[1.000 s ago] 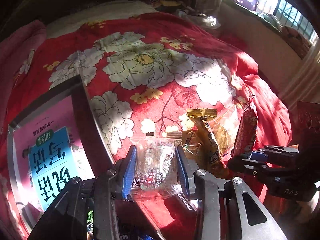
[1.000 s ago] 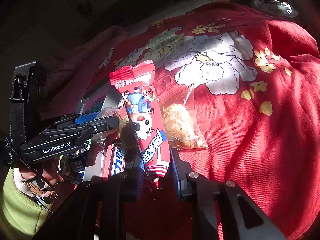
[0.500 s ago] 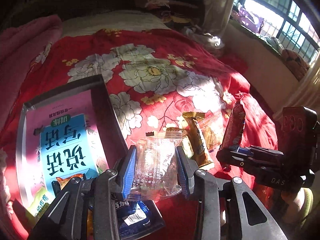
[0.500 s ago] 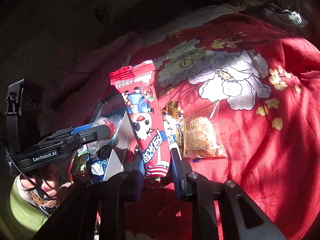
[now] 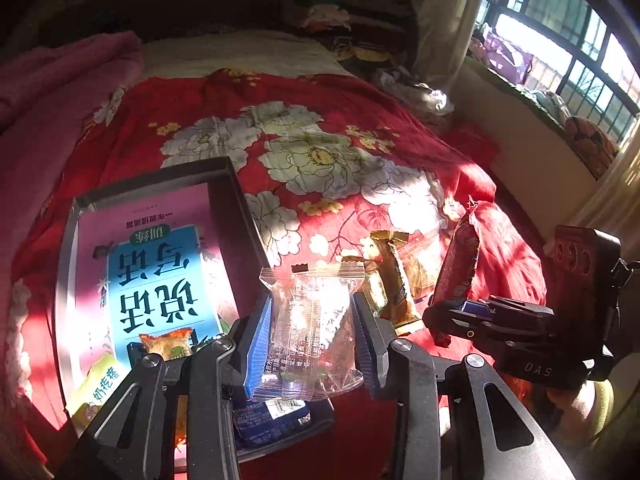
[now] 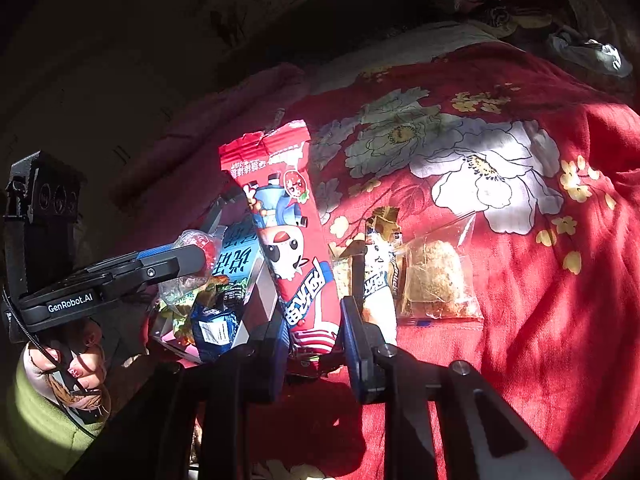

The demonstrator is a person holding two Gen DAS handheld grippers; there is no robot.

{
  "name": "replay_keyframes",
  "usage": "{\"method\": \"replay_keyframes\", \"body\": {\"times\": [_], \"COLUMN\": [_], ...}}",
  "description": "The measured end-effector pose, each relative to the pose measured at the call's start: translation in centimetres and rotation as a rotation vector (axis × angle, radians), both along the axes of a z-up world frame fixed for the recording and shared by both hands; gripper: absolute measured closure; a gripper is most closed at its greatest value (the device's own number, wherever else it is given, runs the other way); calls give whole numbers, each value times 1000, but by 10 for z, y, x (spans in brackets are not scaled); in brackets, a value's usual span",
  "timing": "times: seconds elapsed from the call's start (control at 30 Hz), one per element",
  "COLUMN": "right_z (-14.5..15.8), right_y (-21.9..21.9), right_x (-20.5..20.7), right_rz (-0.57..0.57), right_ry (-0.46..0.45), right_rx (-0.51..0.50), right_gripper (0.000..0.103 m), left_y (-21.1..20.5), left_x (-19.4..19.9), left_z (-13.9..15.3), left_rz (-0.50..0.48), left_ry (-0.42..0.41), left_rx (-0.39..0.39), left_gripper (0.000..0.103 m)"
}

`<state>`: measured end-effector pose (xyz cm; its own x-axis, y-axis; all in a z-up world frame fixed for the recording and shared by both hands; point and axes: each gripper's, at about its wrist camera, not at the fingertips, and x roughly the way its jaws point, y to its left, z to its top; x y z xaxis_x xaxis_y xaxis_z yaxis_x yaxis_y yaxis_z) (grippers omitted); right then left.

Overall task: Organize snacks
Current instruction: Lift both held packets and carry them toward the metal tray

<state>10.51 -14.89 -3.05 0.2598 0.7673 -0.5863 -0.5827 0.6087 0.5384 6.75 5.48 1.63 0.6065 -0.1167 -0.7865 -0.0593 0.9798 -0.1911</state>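
Sunlit bed [image 5: 328, 112] with red floral bedspread [image 5: 320, 160]; barred window [image 5: 568, 28] at right

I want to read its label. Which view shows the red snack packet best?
The right wrist view: the red snack packet faces the camera, printed front lit, clamped in the right gripper. The left wrist view shows the packet only edge-on.

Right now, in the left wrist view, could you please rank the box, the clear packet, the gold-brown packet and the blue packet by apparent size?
1. box, clearly largest.
2. clear packet, though it sits nearest the camera, so this is unsure.
3. gold-brown packet and blue packet: not ranked, since the blue one is partly hidden.
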Motion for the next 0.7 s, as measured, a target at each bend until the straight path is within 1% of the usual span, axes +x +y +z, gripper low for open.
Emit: {"method": "replay_keyframes", "body": {"times": [0.3, 0.43, 0.7], "right_z": [5, 8, 8], "right_y": [16, 18, 27], "right_x": [-11, -15, -18], "right_rz": [63, 70, 92], "right_ry": [-32, -47, -48], "right_rx": [-9, -9, 3], "right_gripper": [78, 78, 78], "left_y": [23, 33, 52], "left_x": [-17, -26, -44], "left_z": [7, 7, 7], "left_rz": [52, 76, 118], "left_ry": [-15, -19, -26], "left_rx": [-18, -34, -43], "left_gripper": [63, 63, 63]}}
